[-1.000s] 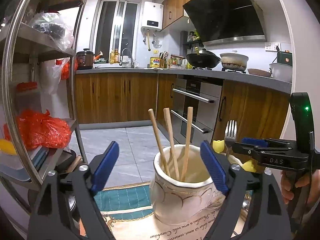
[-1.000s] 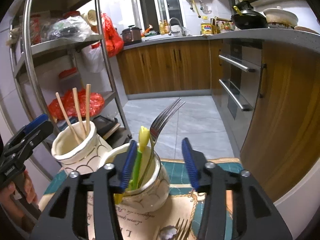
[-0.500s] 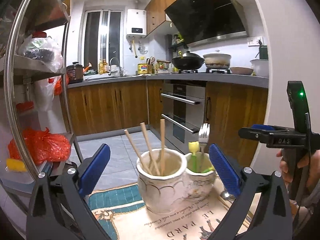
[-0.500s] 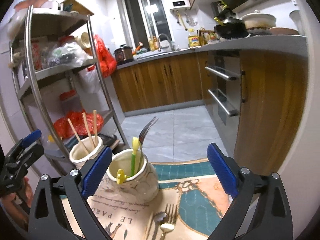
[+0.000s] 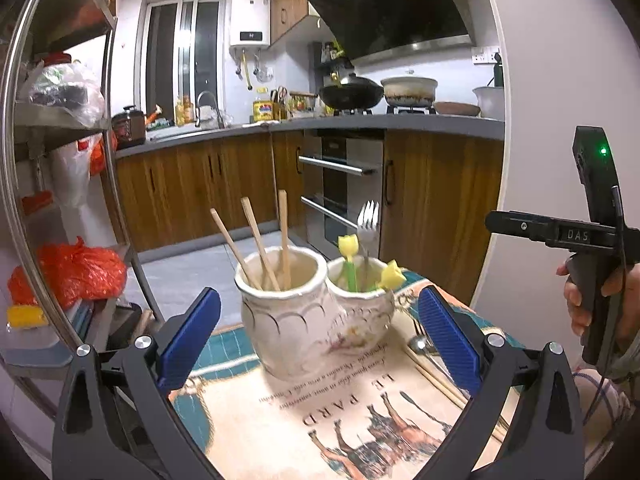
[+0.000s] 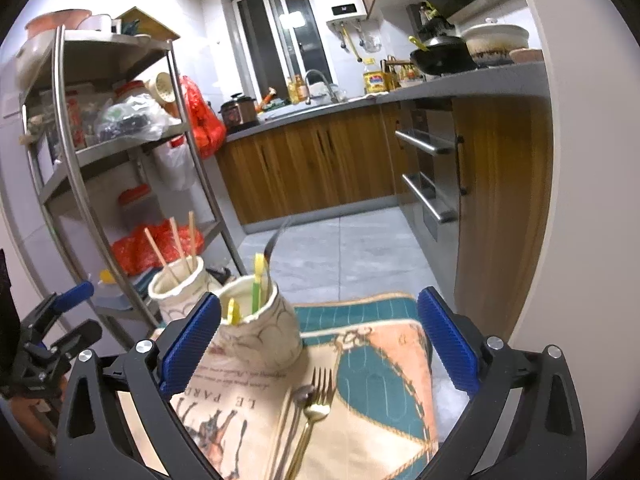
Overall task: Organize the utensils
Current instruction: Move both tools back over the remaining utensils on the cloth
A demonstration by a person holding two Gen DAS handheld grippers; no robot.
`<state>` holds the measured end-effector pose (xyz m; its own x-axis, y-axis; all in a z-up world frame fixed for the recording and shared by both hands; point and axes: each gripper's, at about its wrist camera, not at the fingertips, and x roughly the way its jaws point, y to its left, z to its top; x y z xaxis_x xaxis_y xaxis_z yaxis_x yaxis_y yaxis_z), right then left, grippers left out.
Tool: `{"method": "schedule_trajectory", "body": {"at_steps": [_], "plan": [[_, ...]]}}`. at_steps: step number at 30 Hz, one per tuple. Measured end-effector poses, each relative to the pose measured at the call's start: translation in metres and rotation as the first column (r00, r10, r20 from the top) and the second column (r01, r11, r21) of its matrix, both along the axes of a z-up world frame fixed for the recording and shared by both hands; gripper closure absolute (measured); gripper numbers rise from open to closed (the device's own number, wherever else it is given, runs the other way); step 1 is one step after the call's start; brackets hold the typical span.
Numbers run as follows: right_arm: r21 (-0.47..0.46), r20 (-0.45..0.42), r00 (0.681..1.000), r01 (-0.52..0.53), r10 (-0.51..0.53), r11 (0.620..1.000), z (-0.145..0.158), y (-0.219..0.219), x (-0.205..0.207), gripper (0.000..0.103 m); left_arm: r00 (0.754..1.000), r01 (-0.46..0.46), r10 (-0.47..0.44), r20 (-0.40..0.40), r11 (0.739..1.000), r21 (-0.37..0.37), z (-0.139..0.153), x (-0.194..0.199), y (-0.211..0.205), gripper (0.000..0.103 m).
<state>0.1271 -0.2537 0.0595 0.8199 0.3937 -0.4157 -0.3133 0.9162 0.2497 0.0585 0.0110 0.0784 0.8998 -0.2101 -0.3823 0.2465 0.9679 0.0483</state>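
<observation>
Two white ceramic jars stand touching each other on a printed cloth [image 5: 360, 412] that covers the surface, and everything else is placed from them. The chopstick jar [image 5: 286, 320] holds three wooden chopsticks [image 5: 258, 240] that lean apart and rise above its rim. The second jar [image 6: 260, 330], just beside it on the side toward the oven [image 5: 344, 188], holds a silver fork [image 5: 368, 220] with tines up and two green picks with yellow tops [image 5: 348, 256]. On the cloth near the second jar's base lie loose utensils: a gold fork [image 6: 314, 408], a spoon [image 6: 302, 392] touching it, and a pair of chopsticks [image 5: 444, 384] alongside. The left gripper [image 5: 316, 332] hangs in front of the chopstick jar with its blue pads spread wide, wider than both jars together, and holds nothing. The right gripper [image 6: 318, 340] sits on the second jar's side, above the loose utensils, its jaws equally wide apart and empty. A metal shelf rack [image 6: 120, 152] with bags stands beyond the chopstick jar, off the cloth.
</observation>
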Motion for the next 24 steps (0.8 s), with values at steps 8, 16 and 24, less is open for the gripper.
{"method": "schedule_trajectory", "body": {"at_steps": [8,16,24], "plan": [[-0.051,-0.074,0.997,0.0,-0.004,0.999,-0.032,0.007,-0.005,0.005,0.997,-0.019,0.019,-0.077,1.0,0.007,-0.022,0.005,-0.004,0.006],[-0.082,-0.124,0.992,-0.001,-0.009,0.997,-0.051,0.011,-0.005,0.005,0.989,-0.033,0.034,-0.141,0.999,0.01,-0.045,0.007,-0.005,0.006],[-0.127,-0.161,0.987,-0.016,-0.005,0.992,-0.063,0.013,-0.005,0.005,0.979,-0.033,0.034,-0.202,0.999,0.01,-0.06,0.01,-0.006,0.006]]}}
